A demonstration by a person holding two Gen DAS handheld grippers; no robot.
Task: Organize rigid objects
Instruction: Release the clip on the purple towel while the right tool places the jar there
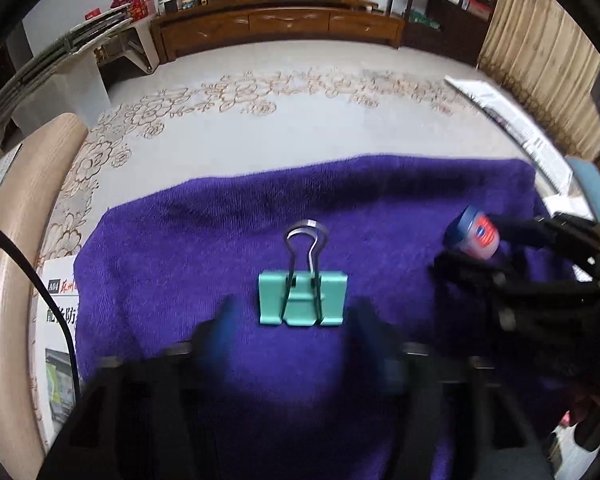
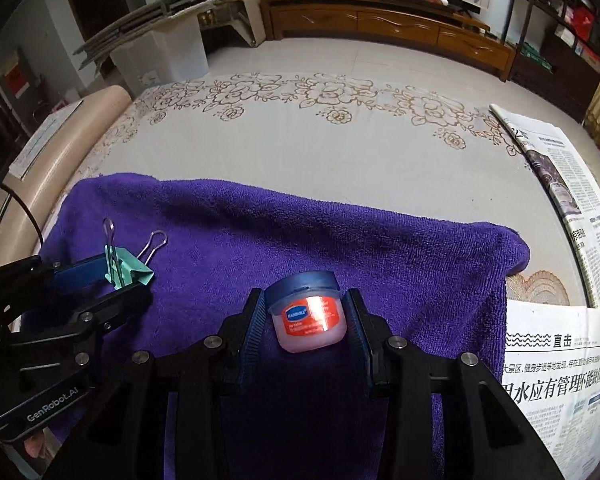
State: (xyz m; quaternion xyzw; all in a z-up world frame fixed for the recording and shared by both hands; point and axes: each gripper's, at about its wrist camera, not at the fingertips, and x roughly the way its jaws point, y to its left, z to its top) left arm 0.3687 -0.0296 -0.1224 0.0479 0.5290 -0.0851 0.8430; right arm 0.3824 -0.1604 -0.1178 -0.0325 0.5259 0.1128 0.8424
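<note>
You can read "GenRobot.AI" in pale letters on the black body of the left gripper (image 2: 100, 280), at the left edge of the right wrist view. The folded newspaper (image 2: 556, 372) at the bed's right edge carries the headings "直击" and "水应有管理". The other newspaper (image 1: 58, 300), at the left edge, is marked "A04". The small pink jar's (image 2: 310, 316) orange label has a blue badge too blurred to read.
</note>
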